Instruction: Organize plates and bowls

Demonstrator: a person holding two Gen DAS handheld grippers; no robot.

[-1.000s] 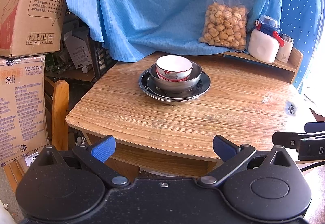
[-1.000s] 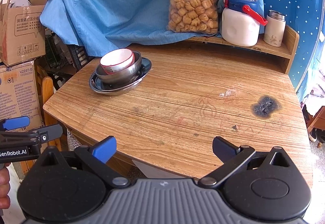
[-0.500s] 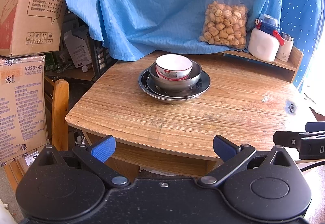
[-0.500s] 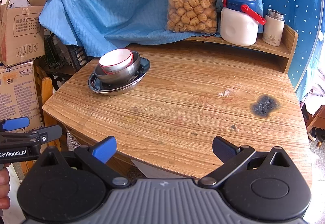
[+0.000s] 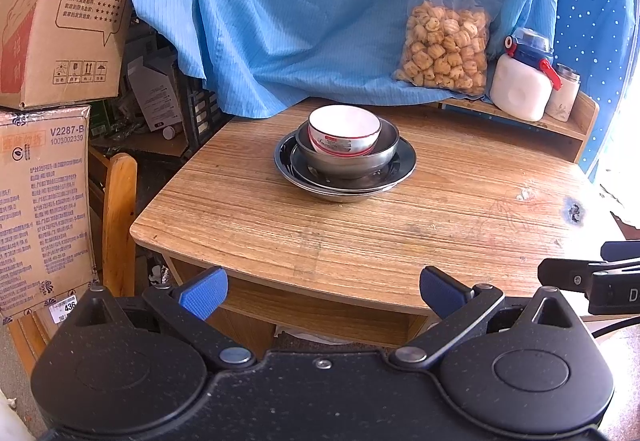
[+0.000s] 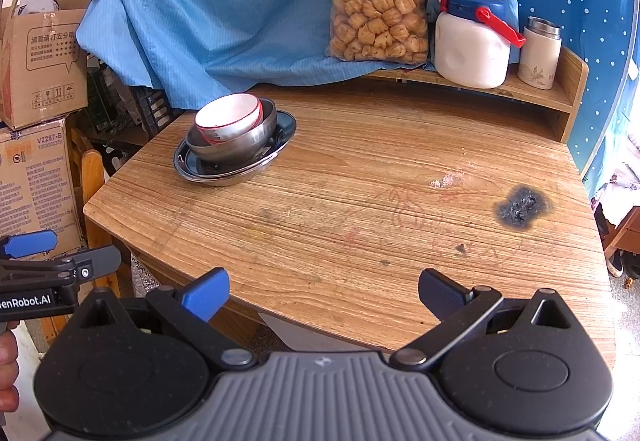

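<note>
Where it tops the stack, white bowl (image 5: pixel 344 129) shows red trim.

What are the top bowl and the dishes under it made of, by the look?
The top bowl looks like glazed ceramic, possibly melamine: glossy white with a red band. The bowl under it and the plates at the bottom look like stainless steel: grey, shiny, mirroring light. All sit on a wood-grain table.

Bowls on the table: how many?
2 bowls, both in the one stack: a white bowl nested on top in a steel bowl, which sits on steel plates. More could be hidden underneath.
</note>
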